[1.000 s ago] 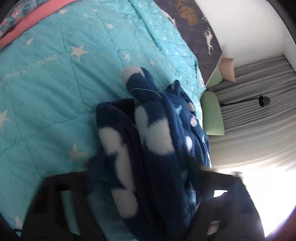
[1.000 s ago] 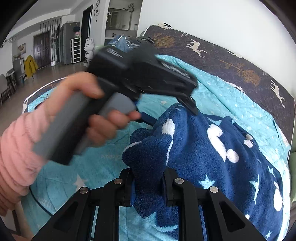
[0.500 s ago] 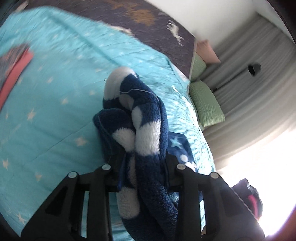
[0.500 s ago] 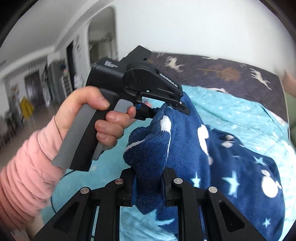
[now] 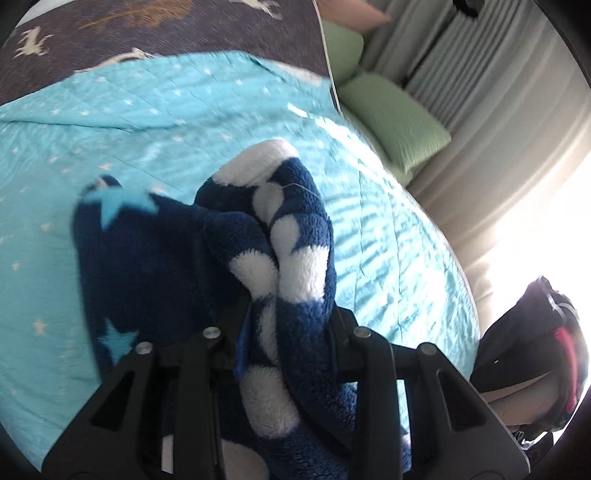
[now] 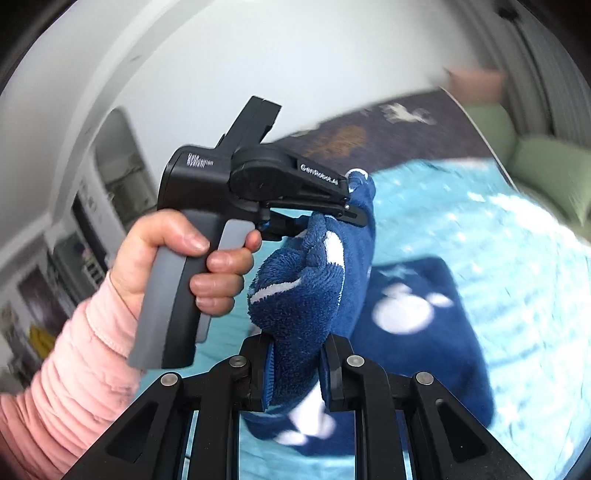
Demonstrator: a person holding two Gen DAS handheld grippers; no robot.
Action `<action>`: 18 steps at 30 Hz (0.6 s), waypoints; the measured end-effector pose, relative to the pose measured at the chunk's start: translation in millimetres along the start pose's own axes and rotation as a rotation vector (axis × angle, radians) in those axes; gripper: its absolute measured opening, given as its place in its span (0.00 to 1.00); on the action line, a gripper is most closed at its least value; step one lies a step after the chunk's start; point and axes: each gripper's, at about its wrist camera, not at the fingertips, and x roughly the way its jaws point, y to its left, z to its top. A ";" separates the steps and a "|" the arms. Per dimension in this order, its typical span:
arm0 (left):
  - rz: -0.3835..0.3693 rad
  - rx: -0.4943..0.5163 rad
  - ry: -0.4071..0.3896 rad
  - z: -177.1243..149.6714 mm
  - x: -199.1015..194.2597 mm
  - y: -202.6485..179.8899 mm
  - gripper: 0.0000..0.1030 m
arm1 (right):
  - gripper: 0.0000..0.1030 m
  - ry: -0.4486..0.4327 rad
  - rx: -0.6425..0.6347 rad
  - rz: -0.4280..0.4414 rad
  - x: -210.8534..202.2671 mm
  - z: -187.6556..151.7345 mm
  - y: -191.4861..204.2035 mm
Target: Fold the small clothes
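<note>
Apparently both grippers (image 5: 288,317) (image 6: 295,363) pinch fleece garment (image 6: 306,295) aloft.

A turquoise star-printed quilted bedspread (image 5: 110,122) meets a dark deer-patterned headboard (image 5: 166,26), green cushions (image 5: 399,125), pale pleated curtains (image 5: 498,92) and a white wall (image 6: 295,55).

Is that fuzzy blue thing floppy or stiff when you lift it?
Probably floppy: the blue fleece garment bunches and droops between the right hand-held gripper and left hand-held gripper. Likely light, since small pinches hold it up. Its fuzzy pile probably resists slipping.
</note>
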 end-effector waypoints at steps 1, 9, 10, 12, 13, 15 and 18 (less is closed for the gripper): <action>0.004 0.011 0.012 0.2 7.4 -7.3 0.33 | 0.17 0.002 0.031 -0.004 -1.7 -1.6 -11.9; 0.023 0.107 0.054 -5.1 52.5 -44.5 0.40 | 0.17 0.027 0.134 -0.016 -17.0 -15.9 -64.0; 0.013 0.116 0.049 -8.1 53.8 -45.9 0.43 | 0.17 0.040 0.141 -0.013 -15.8 -18.8 -68.7; -0.023 0.118 0.034 -9.7 55.8 -48.4 0.48 | 0.17 0.064 0.158 -0.012 -14.0 -26.3 -77.7; -0.038 0.119 0.026 -10.6 57.3 -50.0 0.52 | 0.17 0.074 0.169 -0.017 -13.7 -30.6 -82.6; -0.071 0.117 0.002 -12.5 55.6 -51.8 0.53 | 0.17 0.093 0.196 -0.017 -14.2 -35.9 -92.5; -0.132 0.093 -0.007 -12.3 46.6 -54.7 0.53 | 0.18 0.123 0.248 -0.003 -12.3 -43.5 -108.1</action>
